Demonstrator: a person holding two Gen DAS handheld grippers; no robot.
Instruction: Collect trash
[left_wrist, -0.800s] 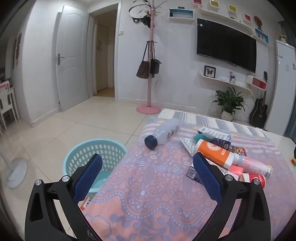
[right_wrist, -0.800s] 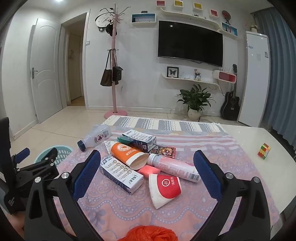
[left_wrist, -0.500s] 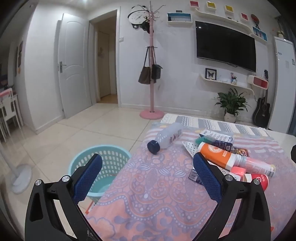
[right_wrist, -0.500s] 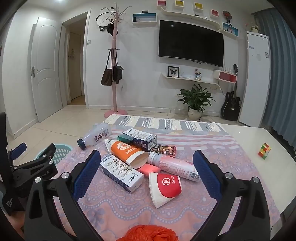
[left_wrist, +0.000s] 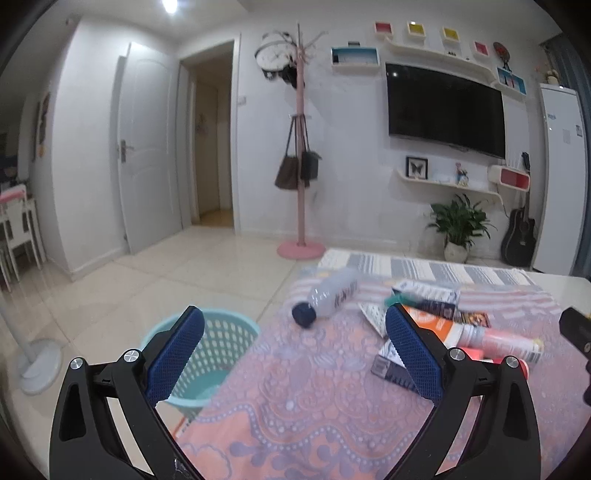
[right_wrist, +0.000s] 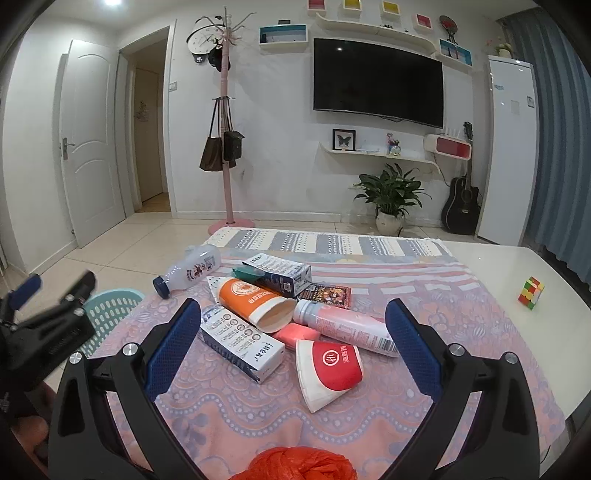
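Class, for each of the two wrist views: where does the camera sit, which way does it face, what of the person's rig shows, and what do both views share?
Left wrist: behind the open left claw, facing the table's left edge and teal basket.
Right wrist: behind the open right claw, facing the trash pile, with the left claw at the left edge.
Shared: clear bottle, orange cup, basket, TV wall.

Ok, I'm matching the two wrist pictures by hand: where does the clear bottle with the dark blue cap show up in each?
Left wrist: the bottle lies on its side, centre frame, cap toward the camera, right of the basket.
Right wrist: the bottle lies left of centre, behind the orange cup.
Shared landmark: the basket, off the table's left edge.
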